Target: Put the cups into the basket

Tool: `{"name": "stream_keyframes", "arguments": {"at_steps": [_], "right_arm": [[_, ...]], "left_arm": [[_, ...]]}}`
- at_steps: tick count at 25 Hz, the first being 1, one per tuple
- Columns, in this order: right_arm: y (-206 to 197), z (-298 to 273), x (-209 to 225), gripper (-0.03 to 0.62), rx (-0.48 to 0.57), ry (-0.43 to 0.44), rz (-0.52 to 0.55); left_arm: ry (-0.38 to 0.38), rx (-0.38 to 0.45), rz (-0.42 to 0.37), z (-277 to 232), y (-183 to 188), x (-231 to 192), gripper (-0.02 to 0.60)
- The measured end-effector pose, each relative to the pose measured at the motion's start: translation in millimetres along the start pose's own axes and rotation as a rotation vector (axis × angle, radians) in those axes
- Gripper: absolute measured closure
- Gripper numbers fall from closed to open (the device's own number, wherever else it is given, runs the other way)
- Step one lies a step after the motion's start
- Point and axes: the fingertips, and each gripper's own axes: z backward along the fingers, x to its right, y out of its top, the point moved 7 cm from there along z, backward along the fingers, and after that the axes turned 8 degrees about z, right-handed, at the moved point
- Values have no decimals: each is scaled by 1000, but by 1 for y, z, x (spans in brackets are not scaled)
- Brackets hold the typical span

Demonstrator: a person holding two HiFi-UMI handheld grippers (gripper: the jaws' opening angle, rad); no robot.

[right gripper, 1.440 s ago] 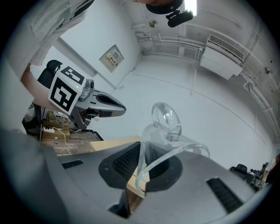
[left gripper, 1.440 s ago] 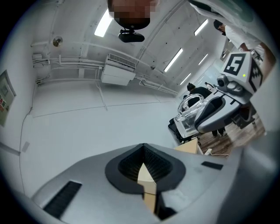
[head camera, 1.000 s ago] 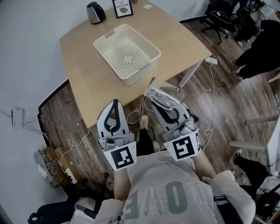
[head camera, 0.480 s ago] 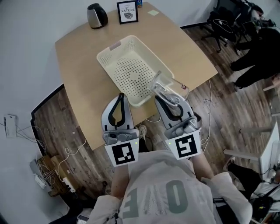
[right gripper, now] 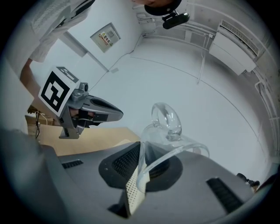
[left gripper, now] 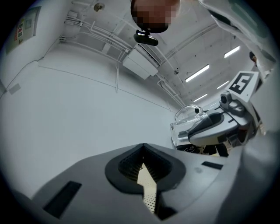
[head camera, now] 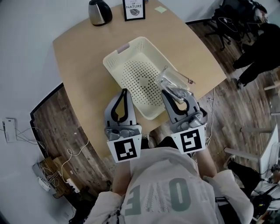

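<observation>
A cream perforated basket (head camera: 114, 63) sits in the middle of the wooden table (head camera: 78, 65). My right gripper (head camera: 169, 92) is shut on the wall of a clear glass cup (head camera: 171, 80) with a handle, holding it tilted over the basket's near right rim. In the right gripper view the cup (right gripper: 168, 127) stands out past the jaws, its rim pinched between them. My left gripper (head camera: 124, 92) is shut and holds nothing; it hovers at the basket's near left side. The left gripper view shows the right gripper (left gripper: 218, 124) with the cup (left gripper: 186, 119).
A metal kettle (head camera: 99, 12), a framed picture (head camera: 134, 8) and a yellow note (head camera: 160, 9) stand at the table's far edge. Office chairs (head camera: 232, 19) and a person in black (head camera: 264, 41) are at the right. Cables and a power strip (head camera: 43, 171) lie on the wood floor.
Both grippers have moved forward from over the floor to the basket's near side. The cup came along in the right gripper and is now over the basket's rim.
</observation>
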Motion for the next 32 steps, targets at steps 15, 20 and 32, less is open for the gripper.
{"name": "stream_keyframes", "arguments": {"at_steps": [15, 20, 32], "right_arm": [[-41, -64, 21, 572, -60, 160, 10], [-53, -95, 22, 572, -93, 237, 55], [-101, -144, -2, 571, -235, 499, 285]], "left_arm": [[132, -14, 18, -44, -7, -23, 574], [155, -47, -27, -61, -7, -21, 574], [222, -70, -26, -87, -21, -25, 574]]}}
